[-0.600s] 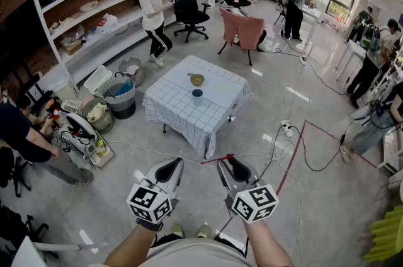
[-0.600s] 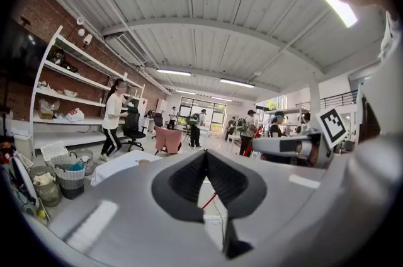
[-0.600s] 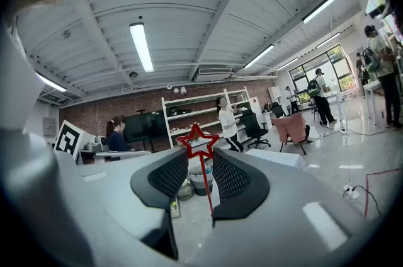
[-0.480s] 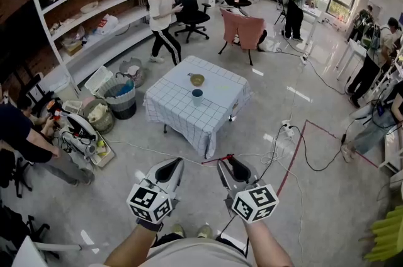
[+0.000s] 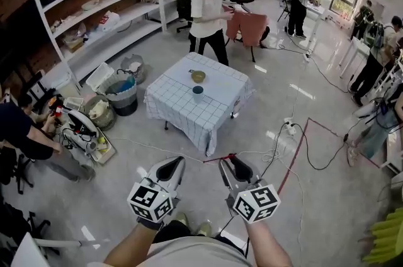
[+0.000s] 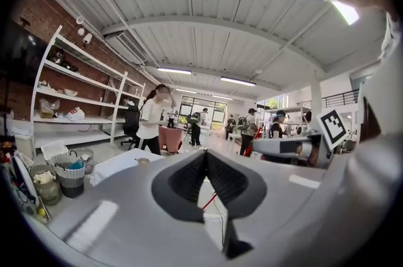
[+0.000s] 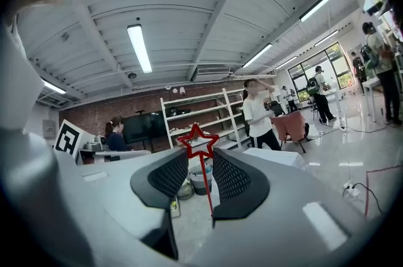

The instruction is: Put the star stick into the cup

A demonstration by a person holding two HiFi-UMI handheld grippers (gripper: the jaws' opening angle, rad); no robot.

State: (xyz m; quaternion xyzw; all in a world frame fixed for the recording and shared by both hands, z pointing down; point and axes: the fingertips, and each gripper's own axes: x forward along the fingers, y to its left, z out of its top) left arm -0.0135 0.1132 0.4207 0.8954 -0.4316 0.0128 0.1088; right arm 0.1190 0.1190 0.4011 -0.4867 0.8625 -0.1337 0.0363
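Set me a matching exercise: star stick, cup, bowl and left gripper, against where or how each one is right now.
1 star stick
2 cup
3 bowl
4 left gripper

A jaws together, nothing between them
B on the table, on the side nearer the grippers
C upright between the right gripper's jaws
D on the table, beyond the cup

Pairs: 1-C, 2-B, 3-D, 4-A

star stick (image 7: 205,177) lower end hidden, cup (image 5: 198,94) contents too small

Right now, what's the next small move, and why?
Probably a step forward toward the table. The star stick is already in the right claw, but the cup stands on that table, well ahead and seemingly out of reach from here.
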